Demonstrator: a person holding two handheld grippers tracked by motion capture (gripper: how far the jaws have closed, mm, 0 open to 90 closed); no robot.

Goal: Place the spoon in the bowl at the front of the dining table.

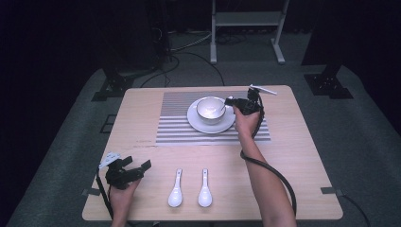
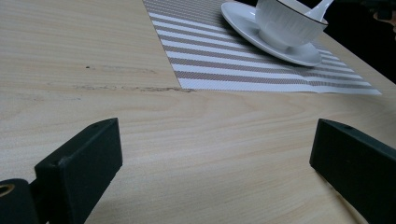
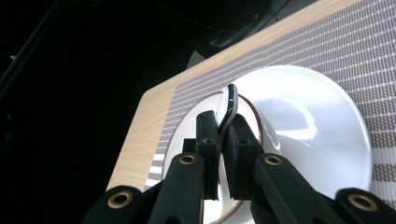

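Observation:
A white bowl (image 1: pixel 210 109) stands on a white plate (image 1: pixel 196 124) on a striped placemat (image 1: pixel 175 127) at the back of the wooden table (image 1: pixel 293 156). My right gripper (image 1: pixel 230 101) hangs at the bowl's right rim, shut on the handle of a white spoon (image 1: pixel 222 109) whose scoop dips into the bowl. The right gripper view shows the jaws (image 3: pixel 223 130) pinching the spoon handle (image 3: pixel 229 105) above the glossy bowl (image 3: pixel 303 121). My left gripper (image 1: pixel 137 165) rests open and holding nothing at the front left. In its own view the open left gripper (image 2: pixel 215 140) faces the bowl (image 2: pixel 285 23).
Two more white spoons (image 1: pixel 175 189) (image 1: pixel 204 188) lie side by side near the front edge, handles pointing away. A white metal frame (image 1: pixel 246 19) and dark stand feet (image 1: pixel 328 82) sit on the grey floor beyond the table.

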